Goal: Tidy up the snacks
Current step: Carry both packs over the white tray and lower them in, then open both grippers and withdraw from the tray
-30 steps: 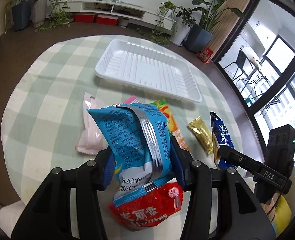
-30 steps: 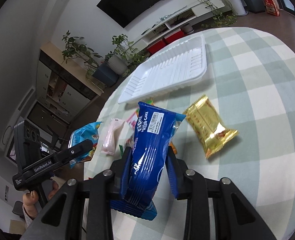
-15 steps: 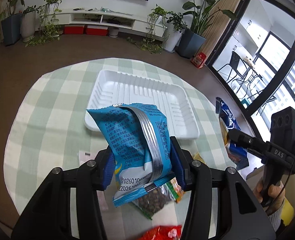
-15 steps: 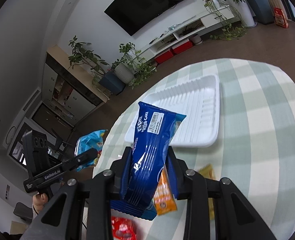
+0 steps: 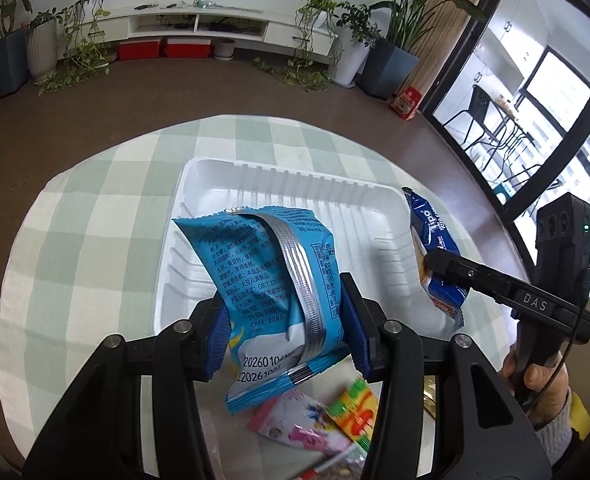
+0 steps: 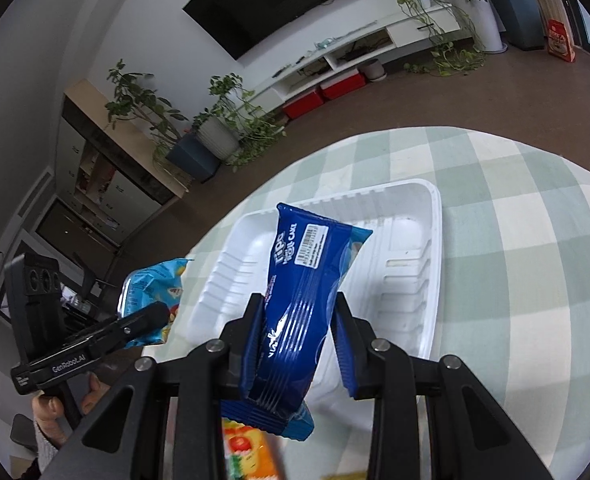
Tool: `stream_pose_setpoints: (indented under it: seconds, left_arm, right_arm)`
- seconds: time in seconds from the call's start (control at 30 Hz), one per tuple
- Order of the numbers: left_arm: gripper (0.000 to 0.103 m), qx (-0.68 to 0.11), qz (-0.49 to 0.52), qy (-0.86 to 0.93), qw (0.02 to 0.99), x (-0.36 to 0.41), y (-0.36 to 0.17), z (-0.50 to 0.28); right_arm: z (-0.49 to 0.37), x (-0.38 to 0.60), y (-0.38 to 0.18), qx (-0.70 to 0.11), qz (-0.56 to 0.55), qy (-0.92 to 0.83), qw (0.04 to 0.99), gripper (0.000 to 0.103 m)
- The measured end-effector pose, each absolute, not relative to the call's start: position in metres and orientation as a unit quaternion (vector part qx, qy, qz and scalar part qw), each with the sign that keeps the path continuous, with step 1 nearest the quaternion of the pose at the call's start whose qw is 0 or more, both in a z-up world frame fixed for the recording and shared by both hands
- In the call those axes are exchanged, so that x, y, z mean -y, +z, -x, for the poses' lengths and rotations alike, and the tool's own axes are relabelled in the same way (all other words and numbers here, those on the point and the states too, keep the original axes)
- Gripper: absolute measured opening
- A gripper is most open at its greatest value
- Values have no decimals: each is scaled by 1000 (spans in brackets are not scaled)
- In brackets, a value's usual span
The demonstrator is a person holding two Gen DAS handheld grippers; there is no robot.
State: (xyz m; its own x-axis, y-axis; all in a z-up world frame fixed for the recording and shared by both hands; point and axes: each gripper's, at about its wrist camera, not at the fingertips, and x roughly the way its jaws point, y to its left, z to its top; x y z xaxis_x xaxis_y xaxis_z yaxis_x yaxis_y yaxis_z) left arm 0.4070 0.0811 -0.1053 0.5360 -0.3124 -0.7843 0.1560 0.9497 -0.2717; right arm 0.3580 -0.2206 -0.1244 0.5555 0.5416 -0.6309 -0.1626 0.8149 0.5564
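Observation:
My left gripper [image 5: 283, 320] is shut on a light blue snack bag [image 5: 271, 272] and holds it above the near edge of the white ribbed tray [image 5: 279, 184]. My right gripper [image 6: 297, 340] is shut on a dark blue cake packet [image 6: 303, 280] and holds it above the tray's [image 6: 415, 248] near side. In the left wrist view the right gripper [image 5: 435, 264] with the blue packet [image 5: 435, 248] is at the tray's right end. In the right wrist view the left gripper [image 6: 155, 316] with the light blue bag [image 6: 151, 292] is left of the tray. The tray holds nothing.
The tray lies on a round table with a green checked cloth [image 5: 95, 216]. A pink packet [image 5: 295, 424] and an orange-yellow packet [image 5: 355, 412] lie on the cloth below the left gripper. The orange packet [image 6: 247, 456] also shows under the right gripper. Plants and a TV shelf stand behind.
Both grippers have moved forward with their packets, from over the loose snacks to over the tray. The tray is now nearer in both views.

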Motion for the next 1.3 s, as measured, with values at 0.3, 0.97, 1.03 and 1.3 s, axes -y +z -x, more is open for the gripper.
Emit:
stream_pose_setpoints:
  seconds: [0.3,0.97,1.03,1.3]
  left_arm:
    - [48,-482,36,-106,869,-78,-154,-448]
    - [50,-484,27,-61,873,-88,-171,-453]
    - [50,-475,25,-60,878,-88,-167,-450]
    - [50,-453,41,-71,888,-97,-141,-427]
  right_arm:
    - [-379,216,-153,-445,-177,168,861,38]
    - [-366,215,-131,-406,-140,159,889,53]
    - [-366,214,-130,-407,-140,161,888,53]
    - [-353,210,-123,-400,-130,163,893,54]
